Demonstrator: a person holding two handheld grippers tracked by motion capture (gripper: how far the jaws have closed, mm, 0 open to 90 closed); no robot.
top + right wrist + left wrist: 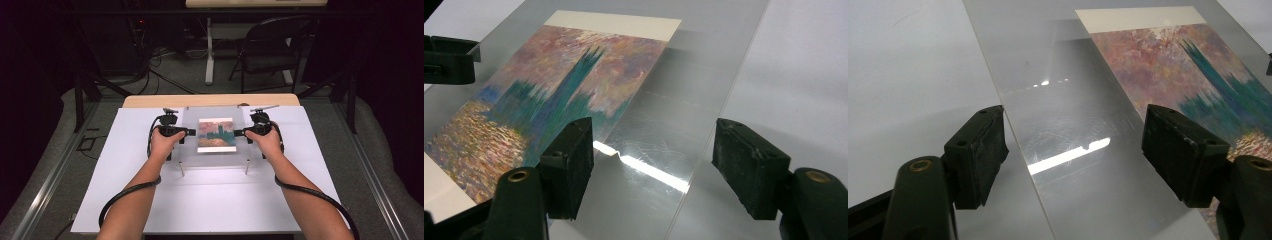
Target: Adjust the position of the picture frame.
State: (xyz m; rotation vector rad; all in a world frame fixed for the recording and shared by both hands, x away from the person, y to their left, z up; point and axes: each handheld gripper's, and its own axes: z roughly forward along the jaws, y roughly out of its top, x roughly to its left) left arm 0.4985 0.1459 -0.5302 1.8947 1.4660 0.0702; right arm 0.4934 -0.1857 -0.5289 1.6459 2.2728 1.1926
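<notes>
Both tools, the left tool [191, 132] and the right tool [238, 133], are standing with jaws wide apart at opposite side edges of the clear sheet [190, 150], pressing nothing. That sheet is covering the picture [216, 135] on short metal legs above the white table [225, 200]. Judging cautiously, through glare, they are letting go or lining up; next would be squeezing both edges evenly.

left gripper [187, 132]: jaws wide apart, pointing inward | right gripper [239, 133]: jaws wide apart, facing it | forearms stretched forward

picture [216, 135]: pink, teal, orange daubs | sheet [190, 150]: clear | jaws: black
</notes>
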